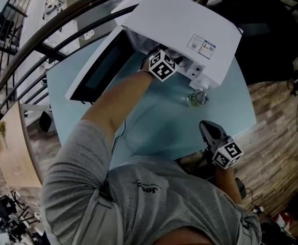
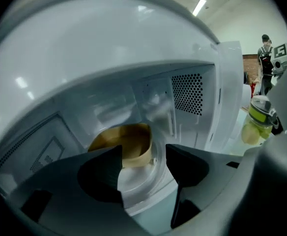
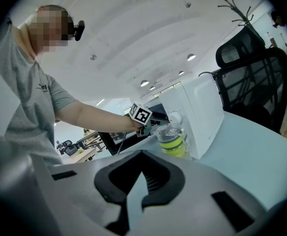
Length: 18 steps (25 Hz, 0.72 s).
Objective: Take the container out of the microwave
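Note:
The white microwave point(image 1: 179, 24) stands at the far side of the pale blue table point(image 1: 154, 131), its door point(image 1: 100, 65) swung open to the left. Inside, a tan round container point(image 2: 126, 141) sits on the white turntable point(image 2: 143, 181). My left gripper point(image 2: 143, 154) reaches into the cavity, and its jaws stand open just short of the container without touching it. From the head view only its marker cube point(image 1: 162, 65) and the arm show at the opening. My right gripper point(image 1: 206, 126) hangs over the table's near edge, shut and empty.
A clear bottle with a yellow-green band point(image 1: 197, 98) stands on the table right beside the microwave's front corner. A black office chair point(image 3: 251, 68) is at the table's right. Railings and a wooden desk point(image 1: 16, 147) lie to the left.

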Motion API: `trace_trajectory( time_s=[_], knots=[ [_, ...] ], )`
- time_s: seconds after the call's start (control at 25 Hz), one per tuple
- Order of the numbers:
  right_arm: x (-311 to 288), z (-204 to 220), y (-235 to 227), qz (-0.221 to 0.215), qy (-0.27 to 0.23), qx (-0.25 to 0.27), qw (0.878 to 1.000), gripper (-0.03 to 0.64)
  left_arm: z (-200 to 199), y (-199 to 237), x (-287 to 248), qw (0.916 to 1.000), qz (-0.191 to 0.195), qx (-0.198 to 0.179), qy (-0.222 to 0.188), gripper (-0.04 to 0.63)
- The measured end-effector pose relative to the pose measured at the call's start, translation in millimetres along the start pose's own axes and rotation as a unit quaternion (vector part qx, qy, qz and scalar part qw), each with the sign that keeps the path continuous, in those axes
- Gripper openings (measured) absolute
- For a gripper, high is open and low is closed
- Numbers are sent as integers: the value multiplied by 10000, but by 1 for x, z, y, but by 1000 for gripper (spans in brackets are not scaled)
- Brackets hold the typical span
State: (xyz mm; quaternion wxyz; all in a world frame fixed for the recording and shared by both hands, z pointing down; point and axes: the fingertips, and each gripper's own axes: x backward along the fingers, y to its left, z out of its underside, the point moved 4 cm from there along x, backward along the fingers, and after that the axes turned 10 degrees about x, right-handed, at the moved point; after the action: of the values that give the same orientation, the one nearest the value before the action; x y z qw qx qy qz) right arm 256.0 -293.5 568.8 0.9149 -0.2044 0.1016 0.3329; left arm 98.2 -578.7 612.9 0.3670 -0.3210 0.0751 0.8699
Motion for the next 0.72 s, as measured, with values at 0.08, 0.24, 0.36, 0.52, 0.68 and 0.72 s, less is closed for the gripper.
trace_trajectory(
  time_s=[0.08, 0.24, 0.36, 0.52, 0.68, 0.72],
  knots=[
    [5, 3, -3, 64, 16, -31, 10000, 18, -2, -2, -9, 10000, -37, -50, 53, 281],
    [16, 6, -13, 185, 3, -90, 9998, 18, 1, -3, -29, 9993, -134, -266, 244, 284],
    [22, 10, -19, 269, 14, -141, 9995, 18, 1, -1, -38, 9984, -271, -397, 302, 282],
    [23, 12, -23, 266, 34, -156, 9995, 18, 8, 1, -47, 9947, -398, -871, 378, 265],
    [22, 12, -25, 262, 43, -152, 9995, 18, 11, 3, -48, 9897, -402, -1242, 580, 169],
    [22, 11, -25, 248, 36, -145, 9996, 18, 12, 0, -47, 9874, -327, -1378, 700, 101]
  ],
)
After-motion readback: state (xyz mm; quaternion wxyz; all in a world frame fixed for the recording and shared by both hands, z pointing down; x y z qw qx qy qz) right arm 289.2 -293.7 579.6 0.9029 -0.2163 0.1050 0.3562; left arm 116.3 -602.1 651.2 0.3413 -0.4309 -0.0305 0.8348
